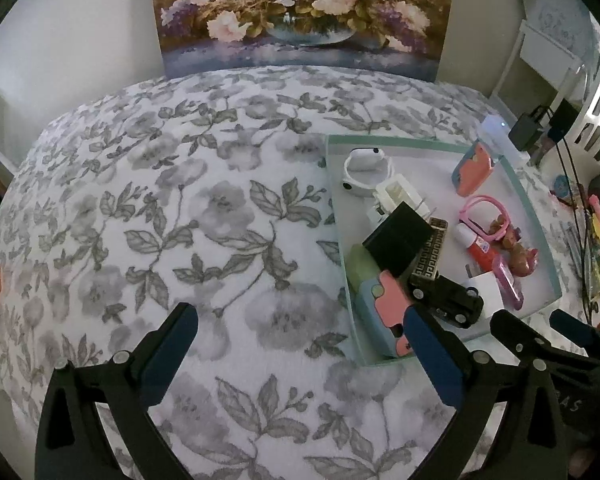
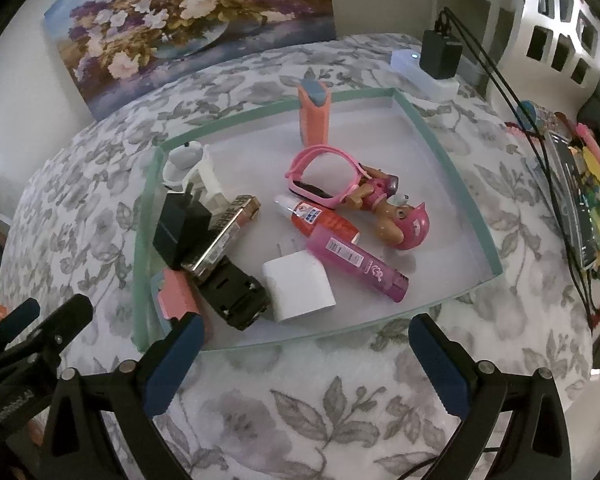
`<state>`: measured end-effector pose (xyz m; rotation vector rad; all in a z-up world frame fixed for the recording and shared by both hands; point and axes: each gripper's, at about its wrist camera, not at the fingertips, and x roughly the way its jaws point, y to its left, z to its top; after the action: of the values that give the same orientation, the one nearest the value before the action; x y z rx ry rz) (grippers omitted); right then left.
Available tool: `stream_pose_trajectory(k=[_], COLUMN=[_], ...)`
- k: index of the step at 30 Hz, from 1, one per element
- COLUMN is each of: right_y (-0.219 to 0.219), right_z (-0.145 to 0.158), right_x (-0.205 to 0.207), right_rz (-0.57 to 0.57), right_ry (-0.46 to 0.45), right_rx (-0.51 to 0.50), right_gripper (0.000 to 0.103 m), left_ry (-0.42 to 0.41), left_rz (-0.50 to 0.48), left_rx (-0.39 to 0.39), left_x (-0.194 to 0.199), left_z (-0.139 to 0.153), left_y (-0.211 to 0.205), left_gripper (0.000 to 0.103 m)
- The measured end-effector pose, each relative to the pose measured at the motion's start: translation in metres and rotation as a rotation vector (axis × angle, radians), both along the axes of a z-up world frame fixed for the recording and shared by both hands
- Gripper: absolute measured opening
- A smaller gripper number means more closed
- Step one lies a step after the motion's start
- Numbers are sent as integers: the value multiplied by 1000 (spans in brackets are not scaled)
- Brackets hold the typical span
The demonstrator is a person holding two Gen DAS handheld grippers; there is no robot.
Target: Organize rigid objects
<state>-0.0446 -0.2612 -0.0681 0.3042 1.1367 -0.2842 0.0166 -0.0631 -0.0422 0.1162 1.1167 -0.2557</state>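
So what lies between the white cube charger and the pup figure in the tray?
The pink tube, lying beside the white cube charger and just before the pup figure; the right wrist view shows it.

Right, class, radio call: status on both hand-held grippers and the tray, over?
Left hand-held gripper open, empty. Right hand-held gripper open, empty. Tray holds the objects, piled at its left side. Nothing in the way.

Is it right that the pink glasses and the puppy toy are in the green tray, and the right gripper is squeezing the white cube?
Not quite. The pink glasses and the puppy toy do lie in the green tray, but the right gripper is open and holds nothing. The white cube rests on the tray floor, beyond the fingertips. The right wrist view shows it.
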Motion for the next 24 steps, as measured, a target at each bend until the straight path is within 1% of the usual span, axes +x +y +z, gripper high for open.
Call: stream_pose_trajectory(k=[5, 11, 16, 24], right_y=[2, 3, 2, 2], right_z=[3, 4, 4, 4], right_x=[-2, -2, -2, -2], right_rz=[2, 4, 3, 2], right_ry=[-10, -13, -15, -14], right_rx=[-5, -5, -3, -2], right_gripper=[103, 103, 103, 103], left_ry=[7, 9, 28, 22], left_rz=[0, -3, -3, 17], left_rx=[23, 31, 48, 63], left_x=[-2, -3, -3, -2], left_z=[0, 0, -3, -2], left_y=[0, -1, -2, 0], left_gripper=[102, 102, 102, 102])
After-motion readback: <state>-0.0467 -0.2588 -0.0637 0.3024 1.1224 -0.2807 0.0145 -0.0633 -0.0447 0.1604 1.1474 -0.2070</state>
